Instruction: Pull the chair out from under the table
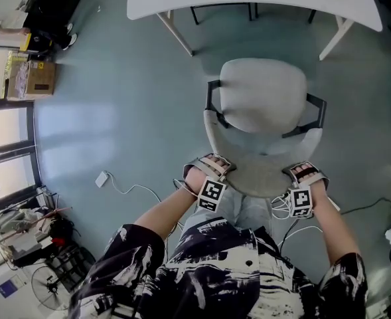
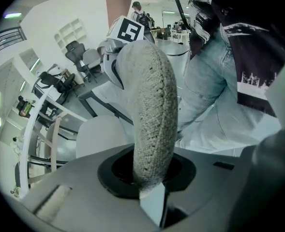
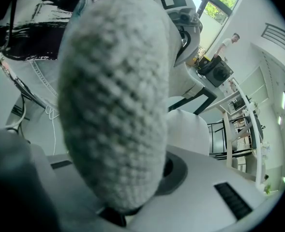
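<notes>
The grey upholstered chair point(image 1: 261, 95) with black armrests stands on the floor, its seat wholly outside the white table point(image 1: 248, 2) at the top of the head view. Its curved backrest point(image 1: 258, 171) is nearest to me. My left gripper point(image 1: 212, 170) is shut on the backrest's left top edge, and my right gripper point(image 1: 304, 177) is shut on its right top edge. In the left gripper view the woven backrest edge point(image 2: 152, 110) runs straight into the jaws. In the right gripper view the same backrest edge point(image 3: 113, 95) fills the space between the jaws.
My legs and patterned shirt point(image 1: 228, 258) are right behind the chair. A white adaptor with its cable point(image 1: 102, 179) lies on the floor at left, and more cables point(image 1: 291, 211) lie near my feet. A cardboard box point(image 1: 39, 78) and black bag point(image 1: 52, 8) sit at far left.
</notes>
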A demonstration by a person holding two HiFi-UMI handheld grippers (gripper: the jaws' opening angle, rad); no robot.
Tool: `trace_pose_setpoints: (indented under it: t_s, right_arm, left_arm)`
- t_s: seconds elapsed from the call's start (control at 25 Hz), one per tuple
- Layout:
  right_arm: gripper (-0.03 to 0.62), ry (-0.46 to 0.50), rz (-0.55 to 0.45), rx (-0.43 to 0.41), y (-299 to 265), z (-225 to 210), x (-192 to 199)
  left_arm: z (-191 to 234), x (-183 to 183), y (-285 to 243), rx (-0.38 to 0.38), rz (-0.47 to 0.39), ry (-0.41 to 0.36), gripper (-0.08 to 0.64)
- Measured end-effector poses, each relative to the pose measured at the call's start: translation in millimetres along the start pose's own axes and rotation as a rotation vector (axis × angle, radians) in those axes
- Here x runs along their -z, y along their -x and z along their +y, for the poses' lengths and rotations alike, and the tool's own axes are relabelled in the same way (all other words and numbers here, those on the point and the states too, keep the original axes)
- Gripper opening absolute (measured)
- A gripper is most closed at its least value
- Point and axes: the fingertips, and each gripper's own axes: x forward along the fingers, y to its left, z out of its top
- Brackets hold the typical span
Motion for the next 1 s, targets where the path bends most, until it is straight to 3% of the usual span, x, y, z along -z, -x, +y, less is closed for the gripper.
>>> trace_pose_setpoints:
  t_s: [0.24,0.4,0.64,0.72,0.8,0.92,1.0]
  right_arm:
    - [0.067,0.028,-0.006,0.009,-2.0,1.6,0.9]
    - [0.121,0.047,-0.014,0.028,-0.2,4.0,1.0]
    - [0.155,0.028,-0.058,0.009,69.2,-3.5,5.1]
    - [0.149,-0.022,-0.056,0.046,107.2,-24.6,11.1]
    - [0.120,-0.129,-0.069,0.132,150.4,-60.4,11.3]
    - [0.102,-0.348,-0.195,0.361,227.1,-144.9,-5.1]
    - [0.083,-0.500,-0.365,0.523,287.7,-213.3,-24.8]
  left_arm:
    - [-1.8,-1.2,-3.8,0.012,-0.005,0.011,0.069]
    - [-0.9,-2.0,-2.1,0.029,-0.041,0.071,0.110]
    - [5.6,19.5,53.6,0.023,-0.054,0.152,0.135]
    - [29.1,31.0,83.9,-0.039,-0.069,0.226,0.086]
    - [67.2,36.0,124.2,-0.146,-0.133,0.358,0.081]
    - [141.2,21.0,205.4,-0.347,-0.336,0.572,0.067]
    - [194.3,0.8,265.6,-0.487,-0.504,0.655,0.063]
